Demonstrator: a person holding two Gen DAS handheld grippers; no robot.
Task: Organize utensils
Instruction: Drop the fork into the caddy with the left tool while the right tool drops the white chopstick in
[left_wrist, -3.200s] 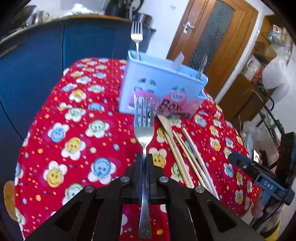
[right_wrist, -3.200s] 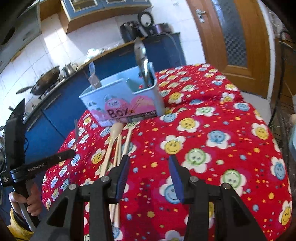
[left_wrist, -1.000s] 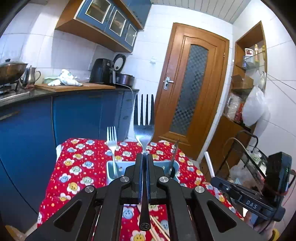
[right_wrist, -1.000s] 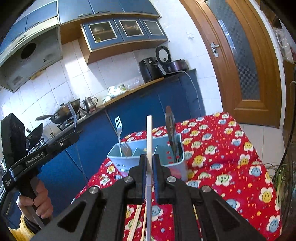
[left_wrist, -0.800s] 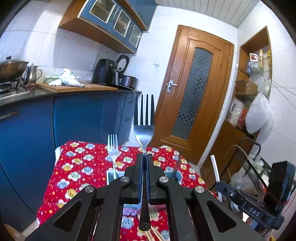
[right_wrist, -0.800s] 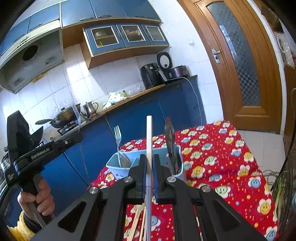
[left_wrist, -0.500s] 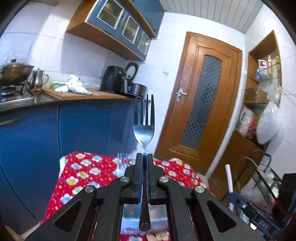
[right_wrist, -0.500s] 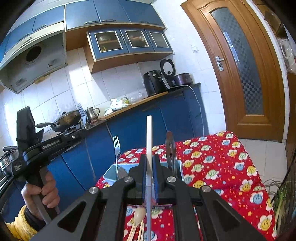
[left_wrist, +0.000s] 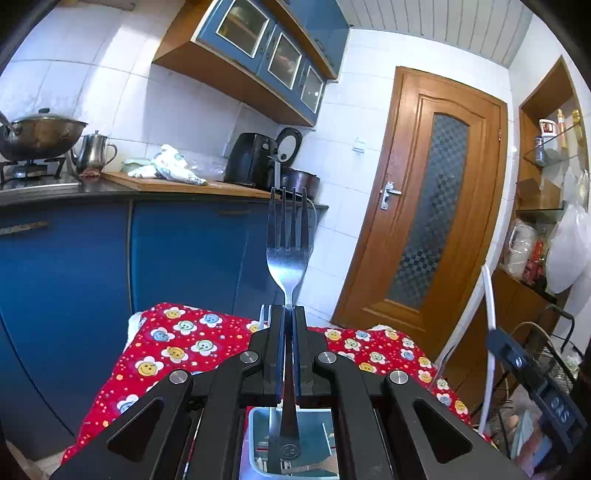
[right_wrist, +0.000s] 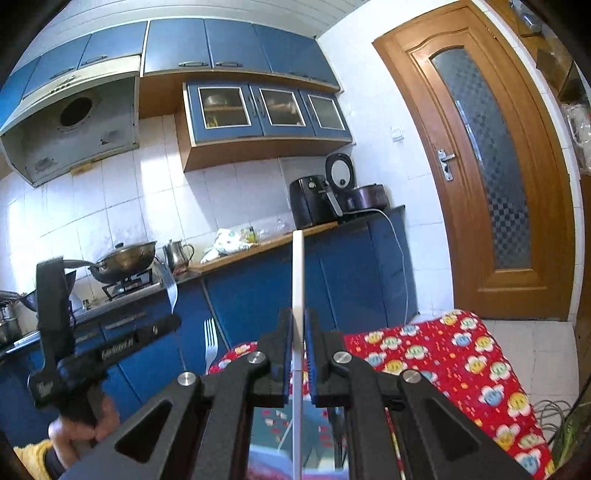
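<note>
My left gripper (left_wrist: 288, 314) is shut on a steel fork (left_wrist: 287, 254), tines up, its handle end hanging over the open top of the light blue utensil box (left_wrist: 255, 435) directly below. My right gripper (right_wrist: 298, 325) is shut on a white chopstick (right_wrist: 297, 269), held upright over the same box (right_wrist: 273, 435). Another fork (right_wrist: 209, 343) stands in the box. In the left wrist view the white chopstick (left_wrist: 488, 295) and the right gripper's body show at the right. In the right wrist view the left gripper's body (right_wrist: 110, 350) shows at the left.
The table carries a red flower-print cloth (left_wrist: 177, 343) (right_wrist: 461, 365). Blue kitchen cabinets (left_wrist: 74, 280) and a counter with a wok (right_wrist: 125, 258), a kettle and appliances stand behind it. A wooden door (left_wrist: 428, 221) is at the right.
Both grippers have risen and tilted up with their utensils and moved over the box. The right gripper, open 3.2 s ago, now grips the white chopstick.
</note>
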